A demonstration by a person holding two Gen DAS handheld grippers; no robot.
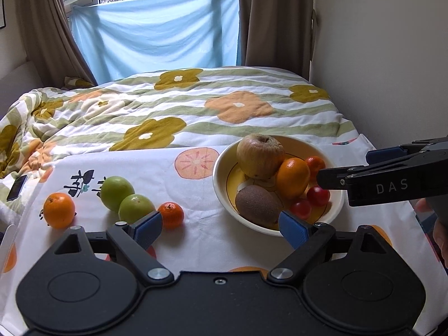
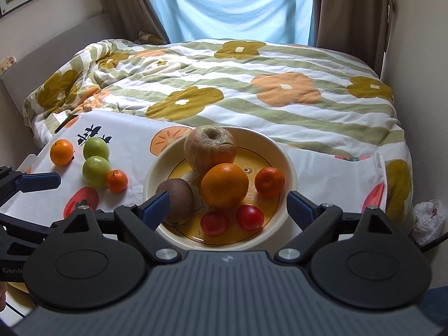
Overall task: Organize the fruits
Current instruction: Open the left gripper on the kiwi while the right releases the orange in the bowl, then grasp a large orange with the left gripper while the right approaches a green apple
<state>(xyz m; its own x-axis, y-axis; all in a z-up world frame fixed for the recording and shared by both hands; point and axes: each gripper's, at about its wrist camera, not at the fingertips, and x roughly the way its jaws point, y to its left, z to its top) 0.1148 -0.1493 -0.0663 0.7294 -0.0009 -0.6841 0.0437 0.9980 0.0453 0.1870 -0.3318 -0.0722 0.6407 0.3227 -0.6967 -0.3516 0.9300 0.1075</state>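
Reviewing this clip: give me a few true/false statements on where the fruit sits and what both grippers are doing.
1. The kiwi lies inside the bowl. True.
2. Both green apples are in the bowl. False: the two green apples lie on the cloth left of it.
3. The left gripper grips a small orange. False: it is open and empty; the small orange lies on the cloth.
4. The right gripper is open, near the bowl. True.
5. Two red tomatoes sit in the bowl. True.
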